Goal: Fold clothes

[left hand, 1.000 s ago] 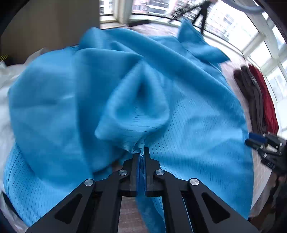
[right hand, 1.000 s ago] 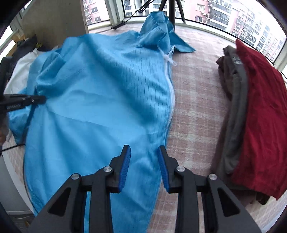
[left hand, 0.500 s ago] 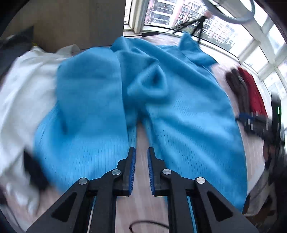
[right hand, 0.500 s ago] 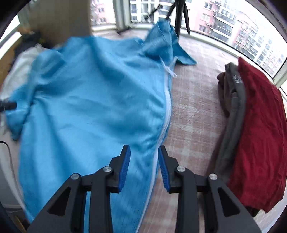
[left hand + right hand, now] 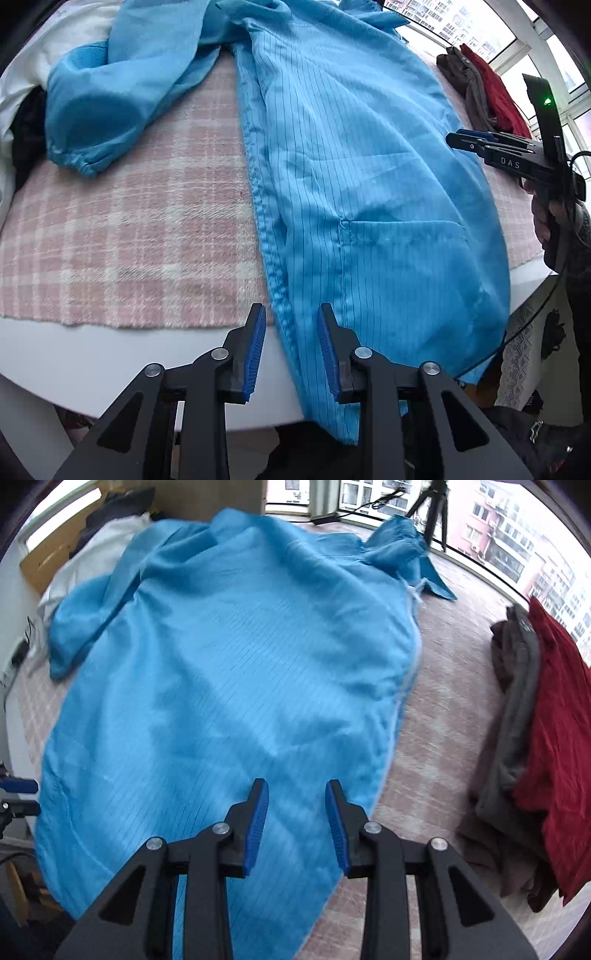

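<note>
A blue pinstriped garment (image 5: 362,177) lies spread on the pink plaid table cover (image 5: 129,229), its hem hanging over the near edge. One sleeve (image 5: 110,99) lies bunched at the upper left. My left gripper (image 5: 291,349) is open and empty, its jaws either side of the garment's left side seam at the hem. My right gripper (image 5: 297,823) is open and empty above the garment (image 5: 229,686) near its zipper edge. It also shows in the left wrist view (image 5: 491,147), at the right.
A stack of folded red, grey and brown clothes (image 5: 535,738) lies at the right, also seen in the left wrist view (image 5: 480,88). White fabric (image 5: 22,74) and a dark item lie at the far left. A tripod (image 5: 432,509) stands by the windows.
My left gripper let go of the bunched blue fabric, opened wide and dropped back to the hem at the table's near edge. The garment now lies flatter. My right gripper stayed open, shifting slightly.
</note>
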